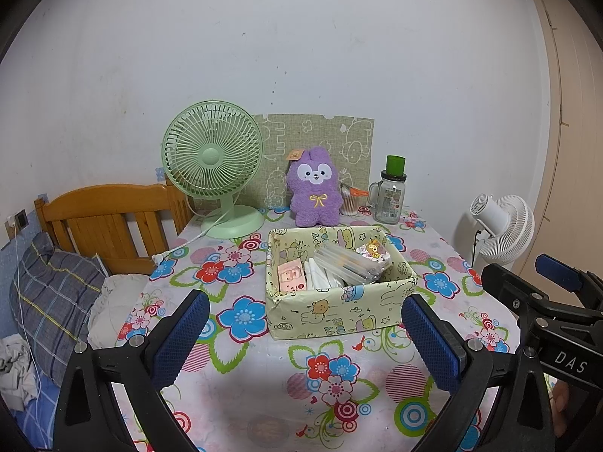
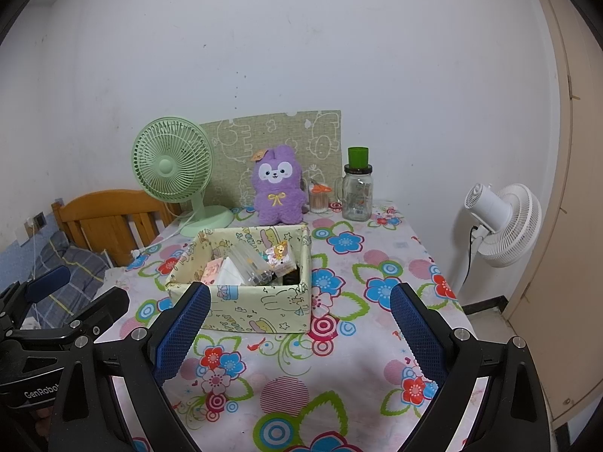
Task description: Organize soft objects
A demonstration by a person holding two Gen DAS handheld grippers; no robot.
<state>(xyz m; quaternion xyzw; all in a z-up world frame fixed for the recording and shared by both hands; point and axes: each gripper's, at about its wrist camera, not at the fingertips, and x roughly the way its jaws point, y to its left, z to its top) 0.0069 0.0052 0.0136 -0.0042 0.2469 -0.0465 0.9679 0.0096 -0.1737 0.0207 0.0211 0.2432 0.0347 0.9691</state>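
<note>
We see both tools held low over the near edge of the counter (image 1: pixel 264 395), each facing the patterned box (image 1: pixel 335 309) that sits mid-cloth. The left hand-held gripper (image 1: pixel 305 333) has its blue pads spread wide with nothing between them, and the right hand-held gripper (image 2: pixel 299 326) is spread and empty in the same way, so that neither carries anything. The purple plush toy (image 1: pixel 316 192), the clearest soft thing here, sits upright at the back of the counter, apparently propped against the printed board (image 1: pixel 339 139), between the green fan (image 1: pixel 213 158) and the glass jar (image 1: pixel 390 197), and well apart from the box. The box holds a pink packet (image 1: pixel 291 274), white packs and clear wrapped items; we cannot tell from these views whether those are soft. We judge the scene fits either a plush toy waiting to be tidied or one already stood in its display spot, with the box placed centrally for easy reach from both sides.
</note>
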